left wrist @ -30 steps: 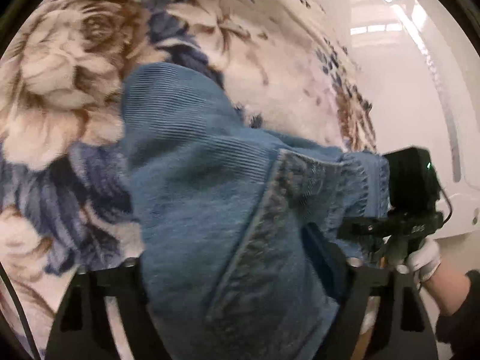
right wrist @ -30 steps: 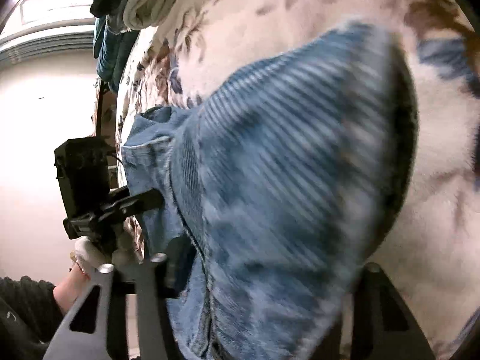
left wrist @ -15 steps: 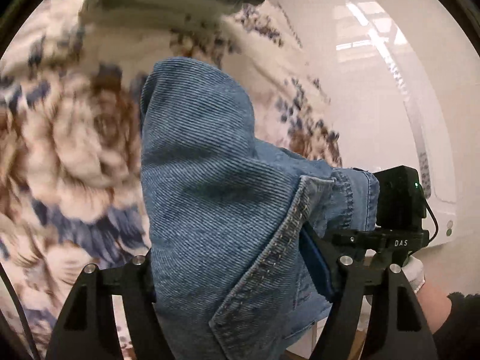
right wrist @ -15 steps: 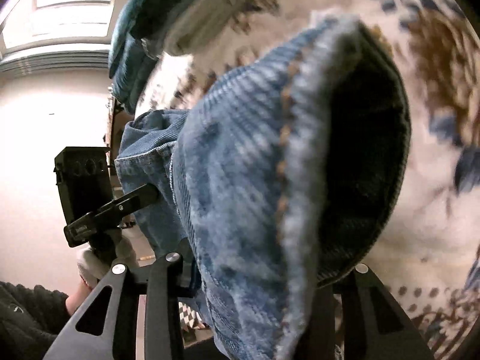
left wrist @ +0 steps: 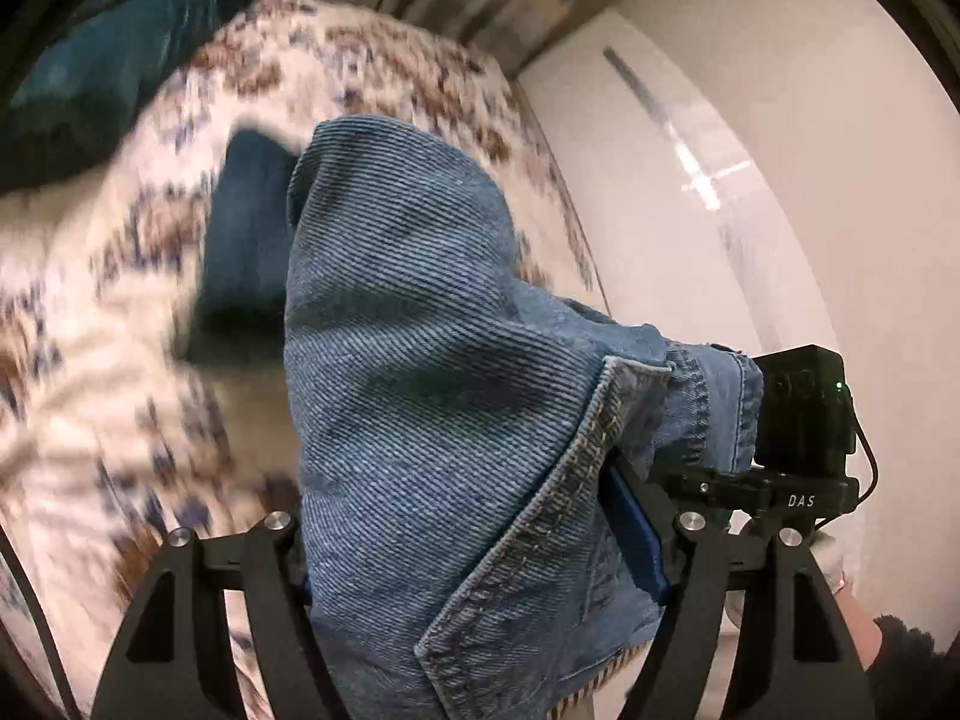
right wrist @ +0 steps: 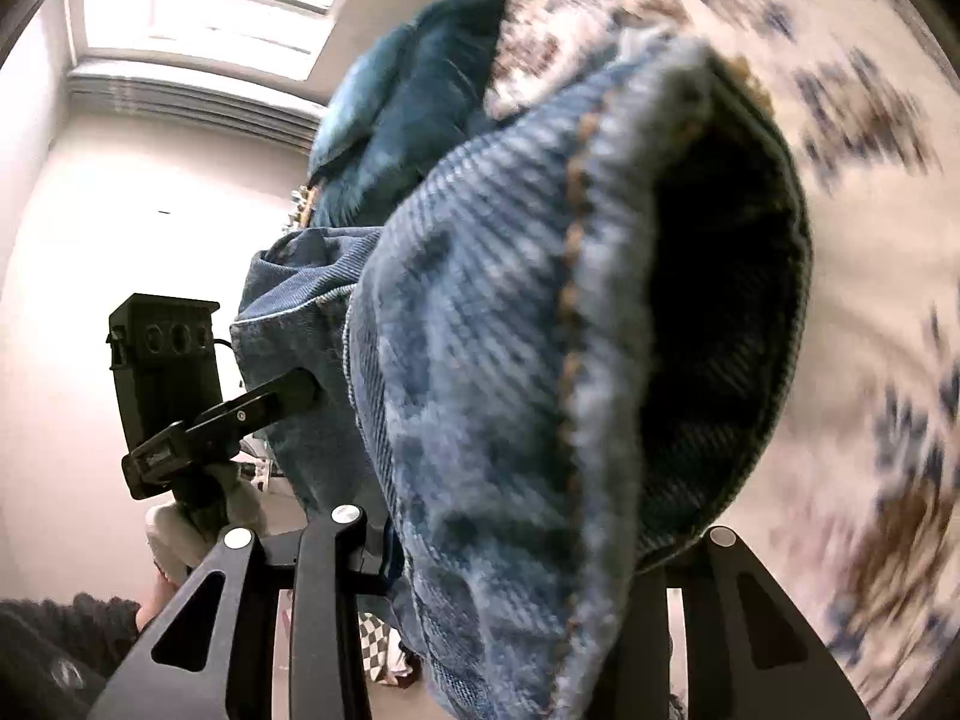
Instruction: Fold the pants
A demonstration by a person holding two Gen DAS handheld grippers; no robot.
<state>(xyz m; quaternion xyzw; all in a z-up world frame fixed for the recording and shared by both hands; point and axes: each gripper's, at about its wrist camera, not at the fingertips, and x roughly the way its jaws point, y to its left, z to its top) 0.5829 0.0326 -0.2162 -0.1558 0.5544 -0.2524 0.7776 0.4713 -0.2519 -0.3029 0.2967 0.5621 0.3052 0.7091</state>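
A: Where are the pants right now?

B: The blue denim pants [left wrist: 432,396] hang bunched between my two grippers, lifted off the bed. In my left gripper [left wrist: 474,546] a thick fold with a stitched seam fills the whole gap between the fingers, and both pads press on it, so that one is clamped on the denim

A: And the other side?

B: My right gripper [right wrist: 528,528] has a wad of the same pants [right wrist: 480,372] pinched between its fingers. Its jaws have just been closing, with the cloth between them, and they grip it. An open hem with orange stitching gapes dark just ahead of the right finger

A: What lies beyond the fabric?

B: Ahead of and below both grippers spreads a cream blanket [left wrist: 108,324] with brown and blue flowers, blurred. A dark blue piece of cloth [left wrist: 246,240] sits just left of the denim in the left view; I cannot tell what it is. Farther ahead on the blanket there are teal cushions [right wrist: 414,102]

A: Can you see each gripper from the other?

B: Yes. To the right of my left gripper I see the right one's black camera box, my gloved hand [left wrist: 834,564] under it. A pale wall [left wrist: 750,192] stands beyond
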